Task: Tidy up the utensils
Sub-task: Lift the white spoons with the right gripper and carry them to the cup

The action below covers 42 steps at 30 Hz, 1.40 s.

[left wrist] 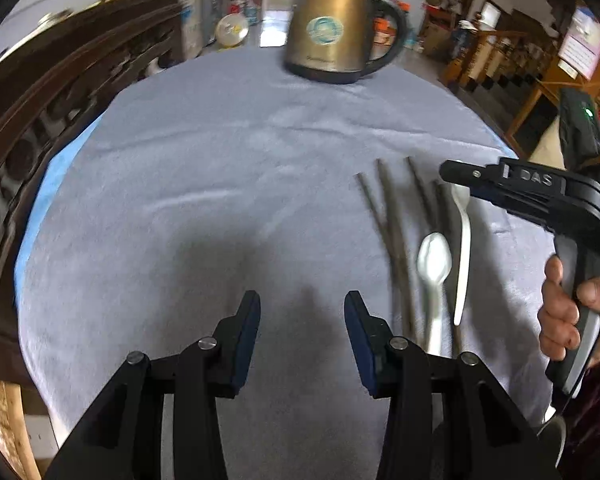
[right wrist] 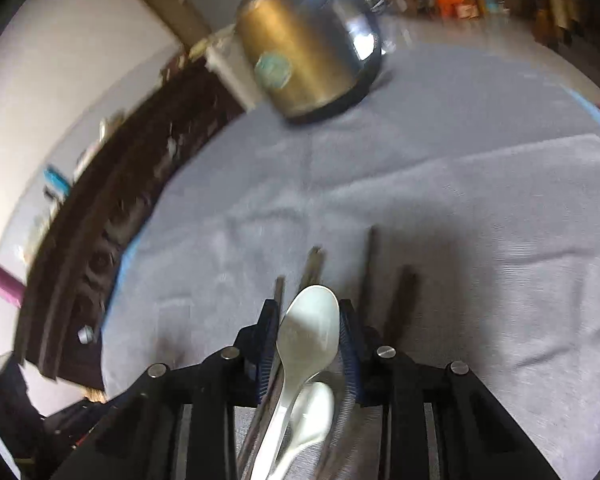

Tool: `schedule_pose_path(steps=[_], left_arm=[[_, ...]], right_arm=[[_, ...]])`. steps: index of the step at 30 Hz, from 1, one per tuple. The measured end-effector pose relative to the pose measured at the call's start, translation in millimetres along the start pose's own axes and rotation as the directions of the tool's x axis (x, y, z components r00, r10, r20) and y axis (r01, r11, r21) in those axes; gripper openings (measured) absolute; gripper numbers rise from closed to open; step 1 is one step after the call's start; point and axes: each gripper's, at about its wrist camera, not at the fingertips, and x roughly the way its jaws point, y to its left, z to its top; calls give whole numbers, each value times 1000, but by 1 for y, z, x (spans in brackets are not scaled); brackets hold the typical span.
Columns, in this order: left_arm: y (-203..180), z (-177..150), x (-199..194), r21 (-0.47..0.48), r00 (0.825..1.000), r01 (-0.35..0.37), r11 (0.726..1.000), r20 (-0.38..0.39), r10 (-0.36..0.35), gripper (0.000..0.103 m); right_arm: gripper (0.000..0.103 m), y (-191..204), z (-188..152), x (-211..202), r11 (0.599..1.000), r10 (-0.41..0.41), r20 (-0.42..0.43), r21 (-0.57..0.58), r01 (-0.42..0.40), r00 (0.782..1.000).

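Cloth [left wrist: 220, 184] is covering the table, kettle [left wrist: 342, 36] standing on it at the far edge, handle pointing right in the left wrist view. Chopsticks [left wrist: 388, 216] are lying on the cloth, right of centre, four ends fanning away toward the kettle. First spoon [left wrist: 434, 258] is sitting just right of them, bowl toward the kettle; second spoon [left wrist: 462, 236] lying right beside it, bowl further back. Right gripper [left wrist: 446, 170] is hanging above the second spoon, a hand [left wrist: 568, 312] at its handle on the far right. Left gripper [left wrist: 302, 300] is sitting near-side, left of the utensils, over bare cloth.
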Motion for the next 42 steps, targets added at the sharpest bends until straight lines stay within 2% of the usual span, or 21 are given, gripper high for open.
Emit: schedule_pose_path(steps=[4, 7, 10, 12, 18, 21, 22, 23, 24, 25, 30, 34, 38, 42], left_arm=[[-32, 15, 12, 91, 999, 44, 995, -2, -44, 45], [-58, 22, 26, 159, 996, 93, 983, -25, -90, 45], [-78, 28, 41, 226, 985, 169, 959, -78, -155, 45], [-89, 30, 51, 262, 979, 195, 945, -114, -170, 45], [-110, 32, 78, 329, 967, 222, 918, -194, -164, 45], [-110, 33, 88, 321, 962, 227, 920, -222, -160, 45], [-109, 35, 88, 323, 963, 231, 918, -208, -169, 45], [-109, 36, 88, 320, 962, 236, 917, -208, -175, 42], [-109, 37, 88, 316, 960, 245, 917, -209, -185, 32], [-109, 38, 88, 315, 959, 253, 915, -208, -194, 31], [-106, 38, 84, 320, 968, 234, 918, -162, -191, 31], [-97, 42, 64, 305, 977, 211, 929, -93, -191, 31], [-84, 47, 31, 264, 982, 177, 948, 13, -187, 31], [-67, 46, -15, 194, 971, 164, 967, 142, -193, 31]], right_arm=[[32, -34, -8, -28, 996, 3, 59, 90, -9, 998], [32, -51, -16, -38, 993, 2, 53, 115, -8, 999], [32, -64, -28, -42, 993, -14, 35, 118, 10, 999], [32, -70, -34, -44, 993, -17, 27, 115, 14, 999], [32, -79, -47, -41, 995, -19, -6, 99, 19, 1000], [32, -77, -51, -40, 996, -14, -12, 93, 15, 1000], [32, -75, -52, -40, 996, -13, -12, 90, 14, 1000], [32, -75, -53, -41, 996, -11, -12, 88, 13, 1000], [32, -75, -55, -42, 996, -11, -13, 85, 12, 1000], [32, -74, -56, -42, 997, -11, -13, 82, 12, 1000], [32, -67, -60, -48, 997, -15, -4, 76, 15, 1000], [32, -56, -64, -62, 999, -25, 31, 45, 24, 999], [32, -34, -69, -90, 999, -35, 127, -5, 36, 991], [32, -11, -78, -122, 997, -52, 250, -43, 64, 967]])
